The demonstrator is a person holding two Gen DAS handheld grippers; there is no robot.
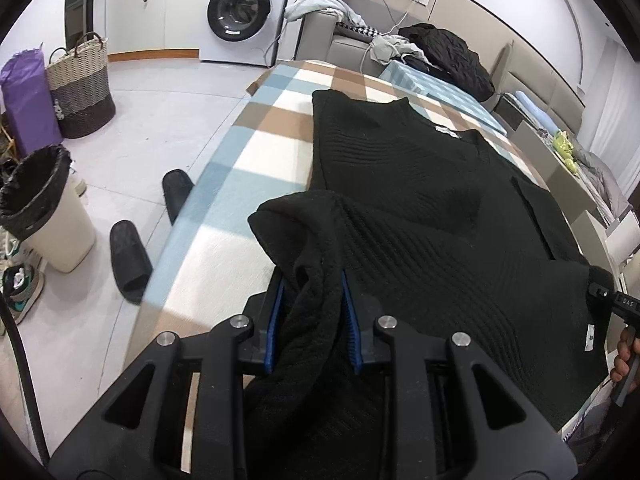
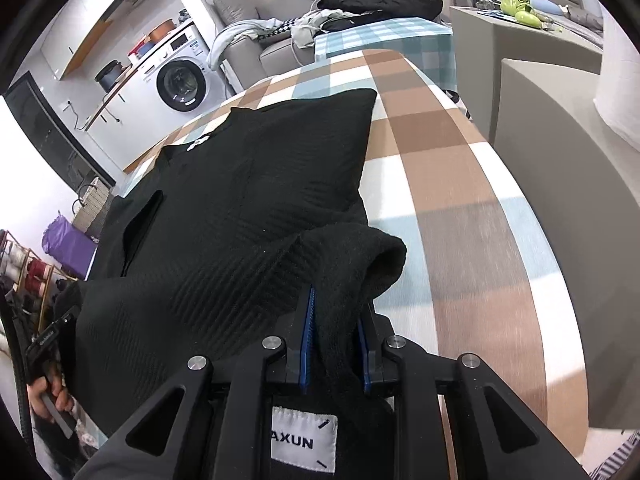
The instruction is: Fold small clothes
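Observation:
A black ribbed knit sweater point(image 1: 420, 200) lies spread on a checked blanket point(image 1: 256, 152), its neck with a white label at the far end. My left gripper point(image 1: 314, 304) is shut on the sweater's near left hem corner, and the fabric bunches up between the blue pads. My right gripper point(image 2: 336, 340) is shut on the near right hem corner of the same sweater point(image 2: 248, 184). A white tag point(image 2: 304, 444) shows below its jaws. Both corners are lifted a little off the blanket point(image 2: 460, 184). The right gripper's body shows at the right edge of the left wrist view point(image 1: 616, 304).
A washing machine point(image 1: 244, 12), a woven basket point(image 1: 84, 84), a purple bag point(image 1: 28, 100), a bin point(image 1: 44, 208) and two black slippers point(image 1: 132, 256) are on the floor to the left. A sofa with dark clothes point(image 1: 444, 56) is beyond the blanket.

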